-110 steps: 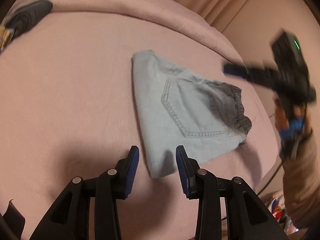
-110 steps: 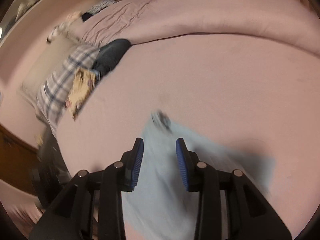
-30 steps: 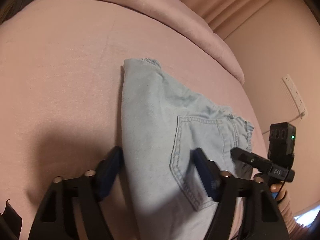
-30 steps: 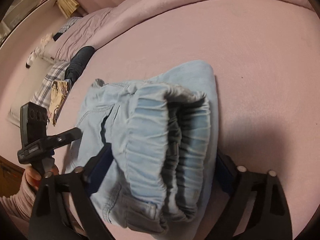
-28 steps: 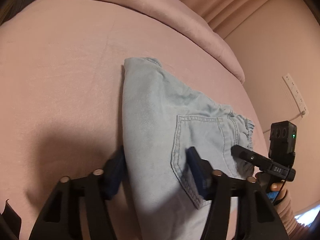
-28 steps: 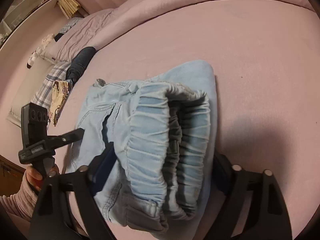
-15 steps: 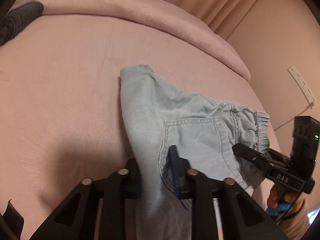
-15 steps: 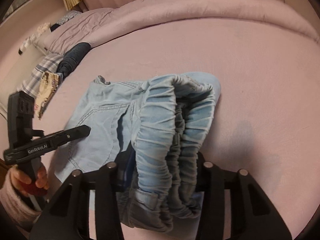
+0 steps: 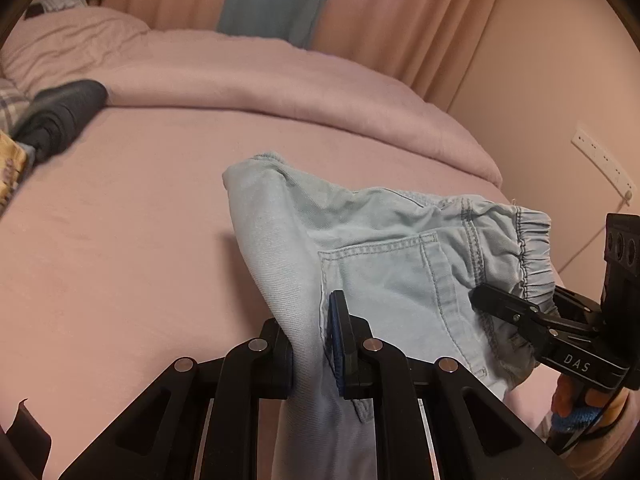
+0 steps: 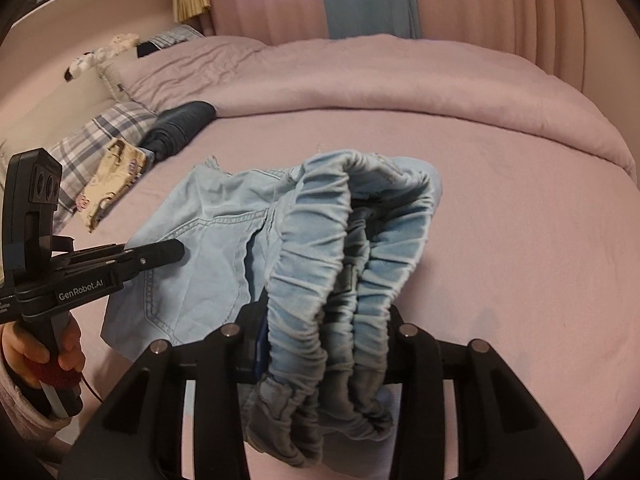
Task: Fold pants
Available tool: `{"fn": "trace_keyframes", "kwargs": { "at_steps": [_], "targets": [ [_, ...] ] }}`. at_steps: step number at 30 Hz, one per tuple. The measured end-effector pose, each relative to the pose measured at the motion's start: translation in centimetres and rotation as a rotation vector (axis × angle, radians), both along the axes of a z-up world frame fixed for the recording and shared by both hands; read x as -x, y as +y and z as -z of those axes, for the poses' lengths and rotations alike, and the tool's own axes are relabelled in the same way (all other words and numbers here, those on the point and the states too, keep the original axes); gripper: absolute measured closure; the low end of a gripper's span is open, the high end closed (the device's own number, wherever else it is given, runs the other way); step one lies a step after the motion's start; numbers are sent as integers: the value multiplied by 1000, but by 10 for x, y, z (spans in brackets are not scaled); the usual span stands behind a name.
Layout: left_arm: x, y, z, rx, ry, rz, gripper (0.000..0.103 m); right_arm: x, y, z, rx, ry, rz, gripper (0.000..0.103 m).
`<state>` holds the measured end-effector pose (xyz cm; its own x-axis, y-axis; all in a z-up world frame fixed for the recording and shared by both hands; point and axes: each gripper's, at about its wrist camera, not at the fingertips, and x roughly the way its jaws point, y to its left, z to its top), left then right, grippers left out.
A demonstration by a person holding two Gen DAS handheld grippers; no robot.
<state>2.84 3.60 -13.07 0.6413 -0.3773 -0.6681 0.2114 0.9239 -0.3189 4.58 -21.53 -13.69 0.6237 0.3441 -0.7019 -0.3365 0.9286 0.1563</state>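
Observation:
The folded light-blue denim pants [image 9: 384,240] hang lifted above the pink bed [image 9: 120,240]. My left gripper [image 9: 310,344] is shut on the folded edge beside the back pocket. My right gripper [image 10: 324,344] is shut on the bunched elastic waistband [image 10: 312,264]. The pants [image 10: 208,232] sag between the two grippers. The right gripper also shows at the right of the left wrist view [image 9: 520,316], clamped on the waistband. The left gripper shows at the left of the right wrist view [image 10: 160,254].
A rolled pink duvet [image 9: 280,80] runs along the far side of the bed. A dark folded garment [image 10: 180,128], a plaid pillow [image 10: 100,136] and a patterned cloth [image 10: 112,172] lie at the head end. Curtains [image 10: 360,0] and a wall with a socket strip [image 9: 600,160] stand behind.
Both grippers closed onto the pants, left on the folded edge, right on the waistband, and raised them off the bed. The views tilted up toward the curtains.

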Motion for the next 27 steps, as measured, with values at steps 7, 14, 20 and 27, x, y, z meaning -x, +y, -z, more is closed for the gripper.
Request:
{"fn": "trace_keyframes", "kwargs": {
  "at_steps": [7,14,20,27],
  "targets": [
    [-18,11,-14,-14,-32,-38,91,-8,22,-19,-6,-44,-46,65],
    [-38,30,-27,-25,-72,-47,91,-29,38,-31,-15,-74,-56,65],
    [-67,36,-30,-52,-100,-52,91,-54,49,-39,-13,-105,-49,65],
    [-115,42,-21,-55,-93,-52,91,-98,56,-39,-8,-111,-34,64]
  ]
}}
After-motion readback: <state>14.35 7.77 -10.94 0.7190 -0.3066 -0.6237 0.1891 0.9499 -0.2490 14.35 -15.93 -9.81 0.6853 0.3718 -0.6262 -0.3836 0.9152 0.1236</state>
